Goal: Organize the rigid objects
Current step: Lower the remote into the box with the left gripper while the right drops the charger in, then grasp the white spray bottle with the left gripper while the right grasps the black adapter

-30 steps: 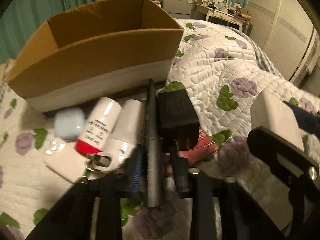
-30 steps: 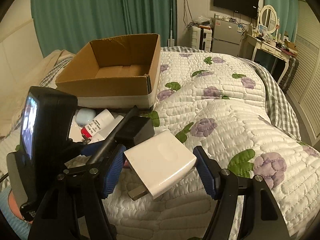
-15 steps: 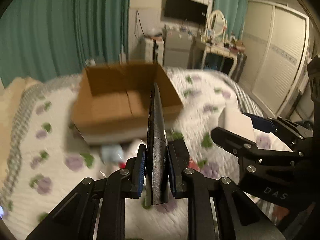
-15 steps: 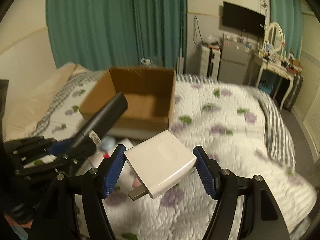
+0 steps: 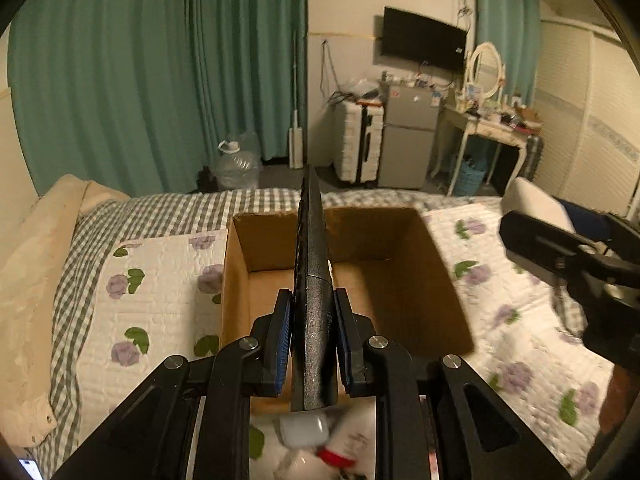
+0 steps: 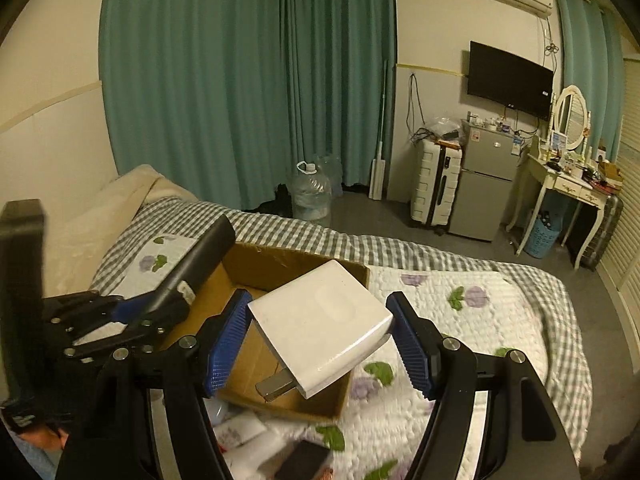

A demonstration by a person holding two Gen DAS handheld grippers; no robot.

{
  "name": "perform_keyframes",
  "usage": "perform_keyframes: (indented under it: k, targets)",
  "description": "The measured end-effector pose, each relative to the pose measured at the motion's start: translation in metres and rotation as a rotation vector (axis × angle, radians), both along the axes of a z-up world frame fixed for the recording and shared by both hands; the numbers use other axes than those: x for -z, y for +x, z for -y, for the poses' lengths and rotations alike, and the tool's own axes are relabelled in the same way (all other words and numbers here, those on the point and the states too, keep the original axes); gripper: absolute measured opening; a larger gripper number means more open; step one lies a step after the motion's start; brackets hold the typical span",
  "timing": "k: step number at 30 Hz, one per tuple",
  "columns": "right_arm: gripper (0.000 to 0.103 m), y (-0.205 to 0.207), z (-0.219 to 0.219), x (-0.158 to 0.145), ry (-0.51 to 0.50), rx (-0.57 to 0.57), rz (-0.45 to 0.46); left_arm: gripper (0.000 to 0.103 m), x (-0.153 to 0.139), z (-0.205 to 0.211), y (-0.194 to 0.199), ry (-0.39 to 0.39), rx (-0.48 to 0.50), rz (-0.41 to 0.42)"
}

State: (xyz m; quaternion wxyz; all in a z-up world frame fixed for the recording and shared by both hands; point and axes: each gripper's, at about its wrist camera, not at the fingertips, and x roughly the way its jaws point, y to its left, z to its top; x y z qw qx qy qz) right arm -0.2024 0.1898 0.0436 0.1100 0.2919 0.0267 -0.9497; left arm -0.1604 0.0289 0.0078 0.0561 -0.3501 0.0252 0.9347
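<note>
My left gripper (image 5: pixel 313 336) is shut on a long black remote-like bar (image 5: pixel 311 280) and holds it above the open cardboard box (image 5: pixel 404 280) on the bed. My right gripper (image 6: pixel 320 344) is shut on a white plug charger (image 6: pixel 320 322), prongs pointing down-left, held over the box's near right part (image 6: pixel 260 268). The left gripper with the black bar also shows in the right wrist view (image 6: pixel 120 320). The right gripper and charger show at the right edge of the left wrist view (image 5: pixel 560 240). The box looks empty inside.
Several white bottles and small items (image 5: pixel 320 440) lie on the floral quilt (image 5: pixel 152 292) in front of the box. A black adapter (image 6: pixel 304 460) lies there too. Beyond the bed stand a water jug (image 6: pixel 310 196), suitcase (image 6: pixel 436 184), small fridge and dressing table.
Both grippers rose from the pile of items and moved forward over the box, each carrying its object. The box now lies below them rather than ahead.
</note>
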Motion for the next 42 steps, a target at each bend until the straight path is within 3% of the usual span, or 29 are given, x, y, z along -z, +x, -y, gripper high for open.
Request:
perform_keyframes:
  k: [4, 9, 11, 12, 13, 18, 24, 25, 27, 29, 36, 42]
  targets:
    - [0.069, -0.021, 0.002, 0.025, -0.010, -0.008, 0.041, 0.020, 0.033, -0.002, -0.026, 0.001, -0.017, 0.058]
    - [0.069, -0.039, 0.005, 0.046, -0.026, -0.019, 0.071, 0.024, 0.056, -0.006, -0.035, -0.018, -0.029, 0.063]
    - [0.069, -0.040, 0.007, 0.047, -0.024, -0.020, 0.064, 0.042, 0.056, -0.005, -0.036, -0.012, -0.020, 0.051]
    - [0.069, -0.040, 0.005, 0.045, -0.027, -0.022, 0.060, 0.066, 0.054, -0.005, -0.035, -0.012, -0.022, 0.044]
    - [0.069, -0.043, 0.004, 0.044, -0.033, -0.023, 0.057, 0.068, 0.050, -0.004, -0.033, -0.008, -0.023, 0.024]
    - [0.069, -0.049, 0.007, 0.043, -0.044, -0.028, 0.046, 0.068, 0.042, 0.003, -0.028, -0.003, -0.027, 0.003]
    - [0.070, -0.063, 0.016, 0.077, -0.010, -0.021, 0.104, 0.068, 0.044, 0.013, -0.013, -0.006, -0.039, -0.012]
    - [0.072, -0.063, 0.016, 0.079, -0.013, -0.018, 0.106, 0.068, 0.043, 0.014, -0.008, -0.002, -0.038, -0.017]
    - [0.086, -0.061, 0.012, 0.076, -0.021, 0.006, 0.092, 0.068, 0.039, 0.015, 0.000, -0.003, -0.034, -0.024]
    - [0.087, -0.055, 0.009, 0.067, -0.030, 0.019, 0.074, 0.068, 0.034, 0.017, 0.007, -0.003, -0.030, -0.032]
    - [0.089, 0.004, -0.003, 0.018, 0.018, 0.077, 0.033, 0.068, 0.004, 0.016, 0.049, 0.002, -0.020, -0.073]
    - [0.089, 0.065, -0.006, 0.012, 0.055, 0.101, 0.053, 0.068, 0.003, 0.018, 0.090, -0.013, -0.005, -0.074]
